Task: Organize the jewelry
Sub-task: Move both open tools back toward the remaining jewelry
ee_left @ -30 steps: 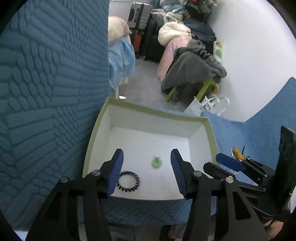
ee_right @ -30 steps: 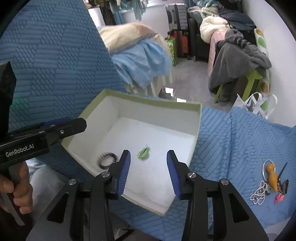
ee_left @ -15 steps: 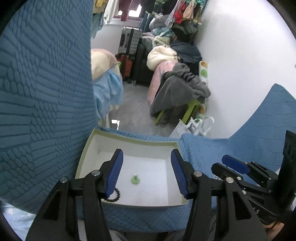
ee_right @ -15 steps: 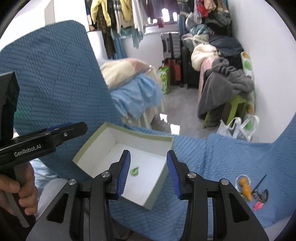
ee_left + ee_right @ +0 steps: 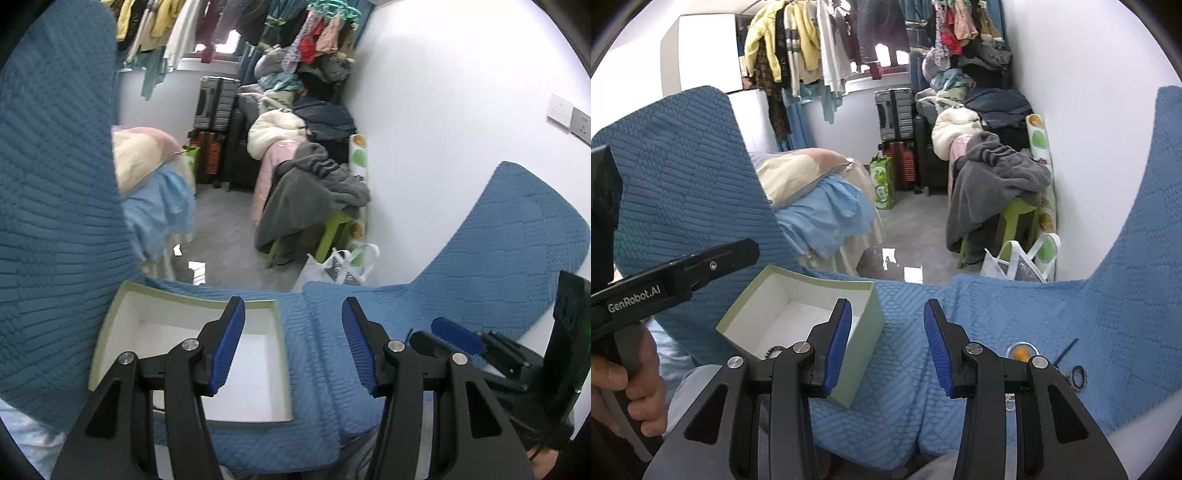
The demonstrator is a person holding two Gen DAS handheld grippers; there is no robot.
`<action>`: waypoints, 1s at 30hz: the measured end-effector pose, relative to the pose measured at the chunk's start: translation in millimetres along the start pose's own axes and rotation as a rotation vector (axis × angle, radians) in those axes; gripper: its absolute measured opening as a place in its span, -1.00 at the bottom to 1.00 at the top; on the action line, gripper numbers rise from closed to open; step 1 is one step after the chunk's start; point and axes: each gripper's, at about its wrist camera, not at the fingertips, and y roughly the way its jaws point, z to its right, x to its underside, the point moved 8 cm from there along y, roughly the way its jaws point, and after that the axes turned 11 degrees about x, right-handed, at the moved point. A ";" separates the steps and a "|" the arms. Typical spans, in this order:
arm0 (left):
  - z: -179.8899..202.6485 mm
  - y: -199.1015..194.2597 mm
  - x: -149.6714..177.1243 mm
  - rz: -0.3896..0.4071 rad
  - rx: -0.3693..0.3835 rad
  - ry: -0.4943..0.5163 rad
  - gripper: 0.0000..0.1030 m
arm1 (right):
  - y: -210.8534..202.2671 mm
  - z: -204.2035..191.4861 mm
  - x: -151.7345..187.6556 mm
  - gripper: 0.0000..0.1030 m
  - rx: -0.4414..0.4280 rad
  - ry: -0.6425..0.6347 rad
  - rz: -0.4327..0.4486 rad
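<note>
An open green box with a white inside (image 5: 125,299) (image 5: 864,325) sits on the blue quilted cover (image 5: 498,258) (image 5: 1015,306). In the right wrist view a bit of a black beaded bracelet (image 5: 774,349) shows inside it, behind my left finger. More jewelry lies on the cover at the right: an orange piece in a ring (image 5: 1021,352) and a dark ring piece (image 5: 1078,376). My left gripper (image 5: 293,347) is open and empty, held back above the box's right side. My right gripper (image 5: 886,347) is open and empty, just right of the box.
The blue cover rises as a tall backrest at the left (image 5: 55,184) and at the right (image 5: 1160,221). Beyond its edge lie a floor, a bed with blue bedding (image 5: 827,214), a grey blanket on a green stool (image 5: 997,173), suitcases and hanging clothes.
Both grippers have drawn back and up from the box, which now looks smaller and lower in view. The green item in the box is now hidden. Both stay open.
</note>
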 end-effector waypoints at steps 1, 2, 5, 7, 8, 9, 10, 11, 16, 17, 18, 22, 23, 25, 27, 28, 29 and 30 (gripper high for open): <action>4.0 2.2 -0.3 0.001 0.005 0.005 0.08 | -0.3 3.7 0.9 -0.25 0.005 0.005 0.000; 8.4 4.3 -0.3 0.002 0.013 0.009 0.08 | -1.6 9.9 1.2 -0.25 0.013 0.012 0.002; 23.4 12.1 1.5 -0.001 0.036 0.017 0.08 | -7.7 26.6 2.3 -0.25 0.036 0.021 0.016; 30.3 16.3 2.9 0.001 0.044 0.017 0.08 | -10.7 38.2 2.3 -0.25 0.050 0.025 0.025; 32.0 18.2 3.4 0.003 0.048 0.014 0.08 | -13.3 45.9 2.5 -0.25 0.062 0.028 0.031; 34.3 19.7 4.1 0.003 0.052 0.011 0.08 | -14.2 50.8 2.5 -0.25 0.067 0.030 0.033; 37.2 21.2 4.6 0.002 0.055 0.005 0.08 | -16.3 57.9 3.4 -0.25 0.074 0.034 0.034; 39.3 23.0 4.5 0.002 0.058 0.002 0.08 | -18.5 64.4 3.8 -0.25 0.078 0.039 0.037; 56.6 29.5 6.6 -0.003 0.067 0.005 0.08 | -30.2 95.3 11.2 -0.25 0.113 0.070 0.052; 60.1 30.9 7.5 -0.008 0.071 0.006 0.08 | -33.1 103.0 12.8 -0.25 0.119 0.082 0.055; 64.7 31.9 7.9 -0.011 0.074 0.012 0.08 | -35.2 108.0 13.6 -0.25 0.125 0.090 0.055; 79.2 42.1 12.2 -0.022 0.081 0.025 0.08 | -43.3 137.4 23.1 -0.25 0.165 0.115 0.058; 81.2 47.5 14.8 -0.034 0.088 0.022 0.08 | -44.5 147.7 27.4 -0.25 0.180 0.118 0.055; 88.8 61.7 23.8 -0.072 0.104 0.018 0.08 | -43.9 160.7 31.9 -0.25 0.198 0.129 0.048; 95.9 76.4 33.0 -0.110 0.118 0.018 0.08 | -43.4 180.1 40.8 -0.25 0.216 0.151 0.036; 100.4 85.8 39.5 -0.135 0.126 0.018 0.08 | -43.3 188.3 46.8 -0.25 0.225 0.163 0.029; 104.3 93.4 44.2 -0.153 0.132 0.017 0.07 | -42.4 198.0 53.2 -0.25 0.233 0.174 0.019; 108.9 103.6 50.4 -0.173 0.144 0.014 0.07 | -40.8 206.9 60.0 -0.25 0.241 0.185 0.007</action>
